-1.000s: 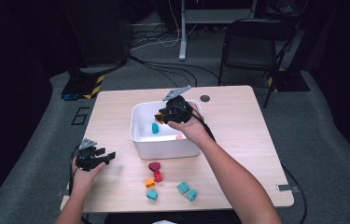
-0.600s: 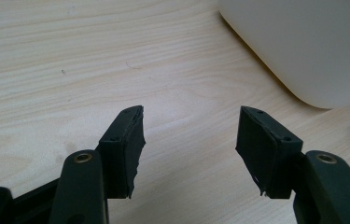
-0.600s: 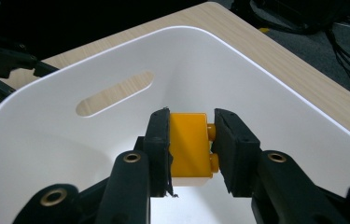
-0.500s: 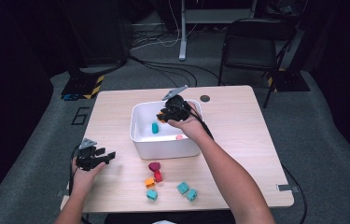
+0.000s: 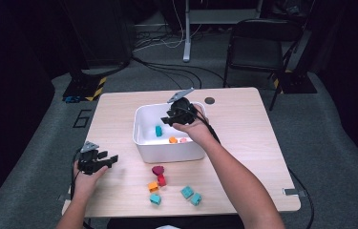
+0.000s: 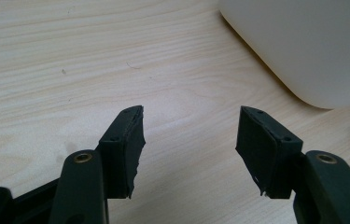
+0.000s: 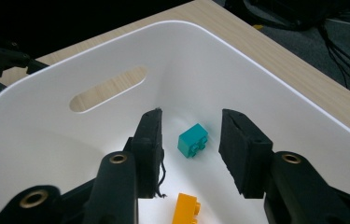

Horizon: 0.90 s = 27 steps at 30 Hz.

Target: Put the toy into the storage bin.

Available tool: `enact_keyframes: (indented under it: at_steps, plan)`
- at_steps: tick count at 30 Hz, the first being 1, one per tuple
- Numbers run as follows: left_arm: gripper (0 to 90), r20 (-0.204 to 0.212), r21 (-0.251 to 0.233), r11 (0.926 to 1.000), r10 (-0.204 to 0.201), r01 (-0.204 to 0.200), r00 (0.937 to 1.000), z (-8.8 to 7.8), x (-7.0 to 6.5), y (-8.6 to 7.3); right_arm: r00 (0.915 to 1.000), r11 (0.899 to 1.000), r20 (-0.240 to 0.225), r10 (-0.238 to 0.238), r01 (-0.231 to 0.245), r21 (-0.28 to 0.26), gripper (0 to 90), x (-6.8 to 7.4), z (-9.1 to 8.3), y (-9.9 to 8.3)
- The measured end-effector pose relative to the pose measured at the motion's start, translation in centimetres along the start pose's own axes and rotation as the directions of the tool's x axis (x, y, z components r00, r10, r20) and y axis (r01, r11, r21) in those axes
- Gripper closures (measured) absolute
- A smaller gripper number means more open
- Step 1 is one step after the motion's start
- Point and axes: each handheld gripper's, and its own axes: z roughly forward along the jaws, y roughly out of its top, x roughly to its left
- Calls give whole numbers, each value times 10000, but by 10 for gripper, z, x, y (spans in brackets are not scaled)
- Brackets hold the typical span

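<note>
Over the white bin (image 5: 167, 151) the right gripper (image 5: 180, 114) hangs with its jaws just parted and holding nothing, an orange brick (image 7: 185, 209) lying on the bin floor directly below, while the left gripper (image 5: 101, 161) rests released on the bench (image 5: 262, 138).

Bare counter (image 5: 119, 119) lies open left of the bin (image 5: 141, 138), whose walls hem in the right hand-held gripper (image 5: 169, 118), while loose bricks (image 5: 157, 177) clutter the near edge before it.
</note>
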Motion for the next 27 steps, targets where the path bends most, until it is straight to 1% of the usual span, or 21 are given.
enact_keyframes:
  at_steps: [3, 4, 6, 7, 8, 9, 11, 12, 13, 16, 18, 19, 20, 22, 25, 27]
  plan:
    - [412, 1, -19, 10000, -7, 7, 10000, 0, 0, 0, 9999, 9999, -58, -114, 113, -120, 579, 5, -9, 1]
    - [412, 4, -15, 10000, -10, 11, 10000, 0, 0, 0, 9997, 9996, -97, -217, 215, -166, 575, 6, -12, 1]
    - [412, -3, -16, 10000, -16, 16, 10000, 0, 0, 0, 9998, 9996, -137, -148, 145, -244, 568, 10, -18, 0]
    - [412, 0, -11, 10000, -15, 15, 10000, 0, 0, 0, 9995, 9991, -130, -275, 271, -317, 563, 12, -21, 0]
    - [412, -9, -7, 10000, -15, 15, 10000, 0, 0, 0, 9997, 9994, -130, -216, 212, -266, 561, 14, -24, -1]
    - [412, -6, 1, 10000, -10, 10, 10000, 0, 0, 0, 9995, 9993, -159, -263, 258, -255, 560, 15, -27, -2]
    - [412, -1, 1, 10000, -9, 9, 10000, 0, 0, 0, 9991, 9986, -237, -362, 353, -383, 556, 18, -32, -3]
    - [411, -6, 8, 10000, -6, 6, 10000, 0, 0, 0, 9993, 9989, -261, -257, 247, -388, 551, 21, -34, -4]
    - [411, -21, -47, 10000, -7, 7, 10000, 1, -1, 0, 9992, 9989, -298, -285, 274, -384, 545, 22, -37, -5]
    - [410, -1, 19, 10000, -1, 1, 10000, 1, 0, 1, 9984, 9982, -366, -429, 413, -437, 537, 26, -44, -11]
    - [410, -29, -62, 10000, -11, 11, 10000, 2, -1, 0, 9991, 9988, -347, -244, 229, -443, 535, 30, -49, -15]
    - [410, -13, -53, 10000, -23, 23, 10000, 2, -1, 0, 9989, 9982, -352, -319, 300, -525, 535, 30, -51, -17]
    - [410, -21, -79, 10000, -34, 34, 10000, 3, -1, 0, 9991, 9984, -358, -230, 212, -516, 535, 32, -53, -20]
    - [410, -17, -62, 10000, -21, 21, 10000, 3, -1, 1, 9987, 9982, -345, -368, 351, -485, 535, 34, -57, -25]
    - [410, 9, -2, 10000, 13, -13, 10000, 3, -1, 1, 9987, 9985, -374, -348, 332, -439, 534, 39, -60, -33]
    - [410, 12, -104, 9999, -13, 13, 10000, 3, -2, 1, 9984, 9981, -323, -461, 447, -416, 528, 41, -63, -38]
